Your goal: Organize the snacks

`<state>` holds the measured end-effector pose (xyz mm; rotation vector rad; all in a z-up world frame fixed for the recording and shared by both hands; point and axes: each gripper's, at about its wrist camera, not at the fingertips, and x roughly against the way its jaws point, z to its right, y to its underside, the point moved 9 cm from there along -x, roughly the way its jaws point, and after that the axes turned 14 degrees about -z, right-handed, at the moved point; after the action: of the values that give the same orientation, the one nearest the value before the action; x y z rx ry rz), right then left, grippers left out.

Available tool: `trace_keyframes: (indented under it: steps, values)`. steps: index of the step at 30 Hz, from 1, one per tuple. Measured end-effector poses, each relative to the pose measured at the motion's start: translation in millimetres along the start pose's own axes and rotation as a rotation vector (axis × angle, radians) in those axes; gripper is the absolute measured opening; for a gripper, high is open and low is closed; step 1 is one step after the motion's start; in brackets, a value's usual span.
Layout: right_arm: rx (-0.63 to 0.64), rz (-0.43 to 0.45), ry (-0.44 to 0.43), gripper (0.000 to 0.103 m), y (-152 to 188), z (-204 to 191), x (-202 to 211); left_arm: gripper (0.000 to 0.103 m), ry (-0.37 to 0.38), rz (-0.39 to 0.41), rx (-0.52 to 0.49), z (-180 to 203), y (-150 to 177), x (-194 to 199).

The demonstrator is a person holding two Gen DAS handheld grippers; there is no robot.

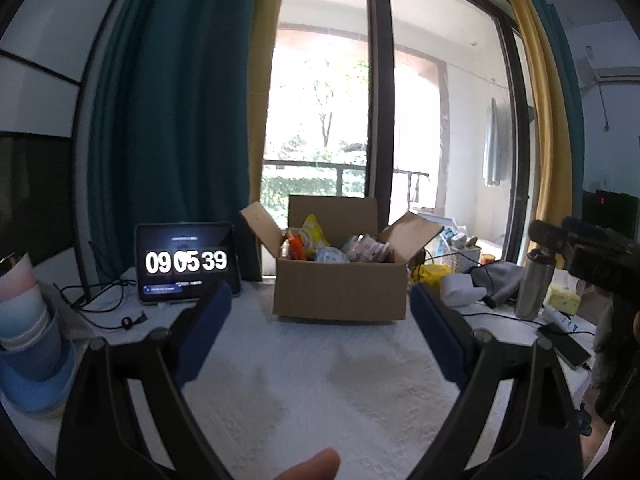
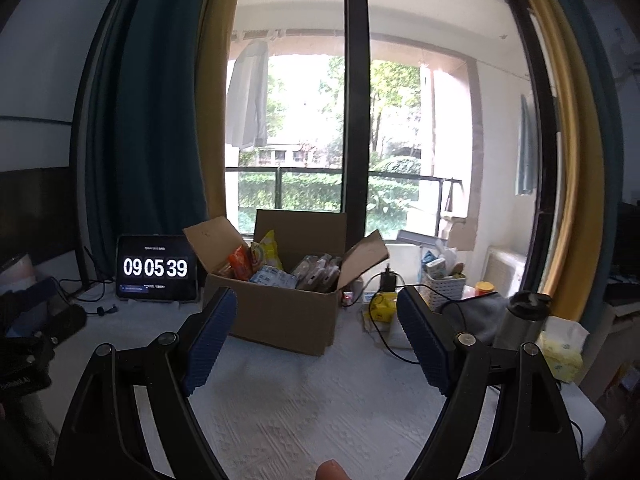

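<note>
White tablecloth (image 1: 304,392) bears a flap-open cardboard box (image 1: 340,290) of seemingly wrapped snacks (image 1: 320,246); both claws gape, empty.

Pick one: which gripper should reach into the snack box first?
Left, marginally. The cardboard box sits square and centred between the left gripper jaws; from the right gripper it lies left of centre, corner-on. Both are open, empty and short of the box.
</note>
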<state>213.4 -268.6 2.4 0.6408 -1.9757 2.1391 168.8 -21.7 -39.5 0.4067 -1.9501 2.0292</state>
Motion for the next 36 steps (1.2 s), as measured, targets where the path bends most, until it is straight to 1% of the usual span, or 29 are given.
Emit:
trace_keyframes:
  steps: [3,5,6,8,10,13,15,17,21,25,36]
  values:
    - [-0.012,0.012,0.006,0.085,15,1,9,0.092,0.008,0.008,0.044,-7,12,9]
    - [-0.027,0.015,-0.016,0.085,27,0,14,0.092,0.024,0.037,0.059,-9,21,21]
    - [-0.03,0.01,-0.028,0.085,34,-1,17,0.092,0.027,0.046,0.051,-9,23,26]
    - [-0.027,0.003,-0.037,0.085,44,-3,20,0.092,0.004,0.07,0.008,-7,30,37]
    - [-0.029,0.027,-0.023,0.085,53,-2,32,0.092,-0.014,0.07,-0.017,-8,33,42]
    - [-0.03,0.042,-0.006,0.085,64,-2,46,0.092,-0.05,0.064,-0.009,-14,38,49]
    - [-0.029,0.027,0.003,0.085,71,-3,50,0.092,-0.086,0.077,0.009,-19,35,53]
    - [-0.036,0.014,0.0,0.085,74,-4,50,0.092,-0.096,0.09,0.021,-23,31,55]
    - [-0.018,-0.01,0.008,0.085,76,-10,46,0.092,-0.101,0.075,0.045,-28,30,50]
    - [-0.018,-0.018,0.003,0.085,76,-14,43,0.092,-0.112,0.077,0.039,-30,30,49]
    - [-0.019,-0.031,-0.014,0.085,76,-18,38,0.092,-0.115,0.063,0.041,-30,32,47]
